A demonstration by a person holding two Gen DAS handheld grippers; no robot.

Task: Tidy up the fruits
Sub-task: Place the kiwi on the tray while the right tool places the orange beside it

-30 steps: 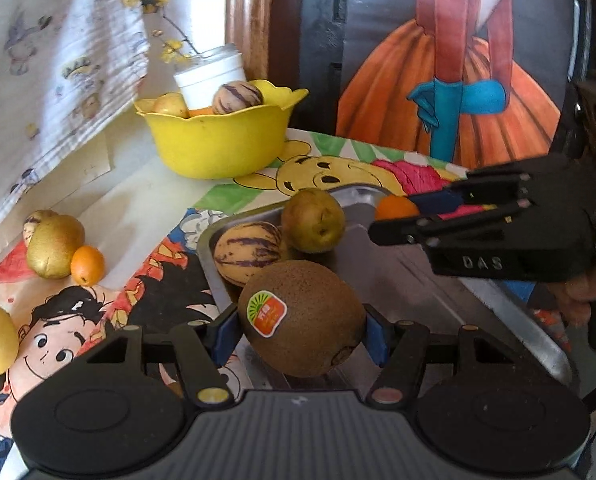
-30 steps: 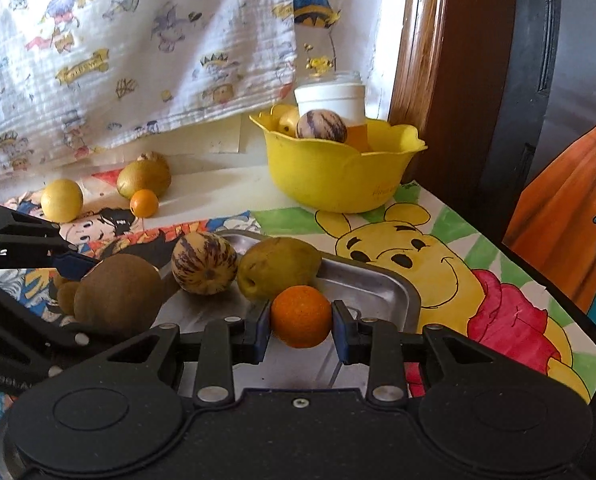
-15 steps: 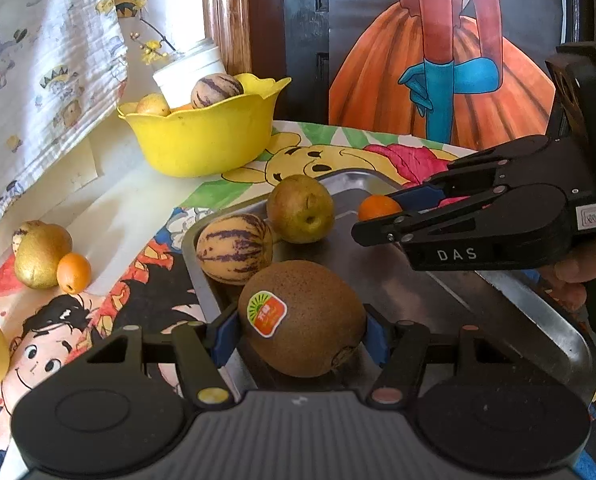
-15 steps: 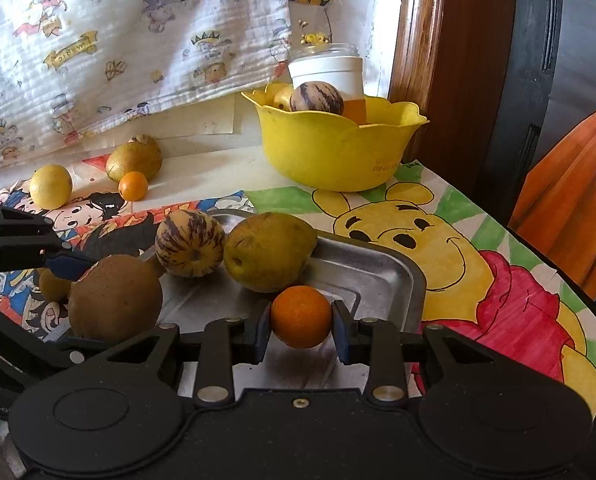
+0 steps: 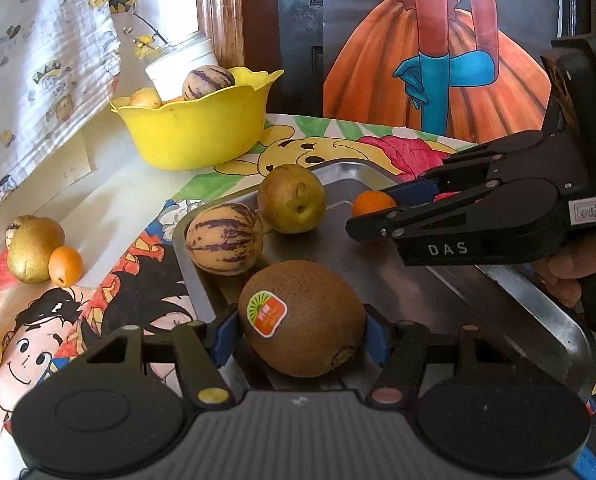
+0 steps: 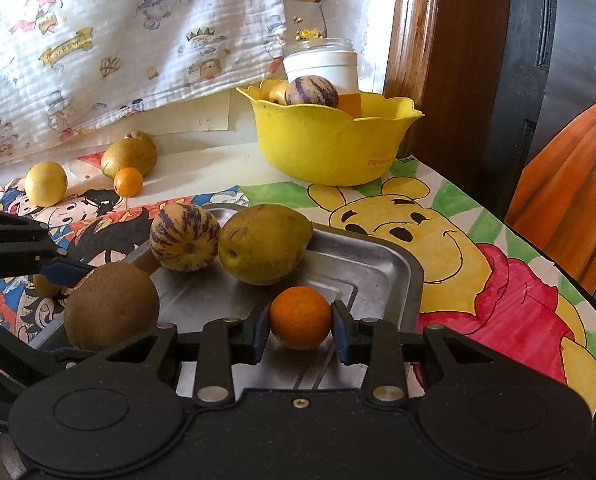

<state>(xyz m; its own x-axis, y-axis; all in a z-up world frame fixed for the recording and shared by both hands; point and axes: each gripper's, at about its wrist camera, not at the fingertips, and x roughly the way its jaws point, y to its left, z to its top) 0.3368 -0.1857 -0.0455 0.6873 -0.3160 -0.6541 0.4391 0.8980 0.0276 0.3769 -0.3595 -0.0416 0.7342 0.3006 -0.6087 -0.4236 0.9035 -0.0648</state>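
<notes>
The left gripper (image 5: 301,334) clamps a kiwi (image 5: 301,318) over the tray's (image 5: 529,304) near edge; the right gripper (image 6: 300,327) pinches an orange (image 6: 300,317) by its far corner.

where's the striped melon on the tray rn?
The striped melon sits at the tray's far-left corner, touching the pear on its right, with the kiwi in the left tongs just in front.

left gripper (image 5: 301,330) clamped, right gripper (image 6: 299,326) clamped, both low
</notes>
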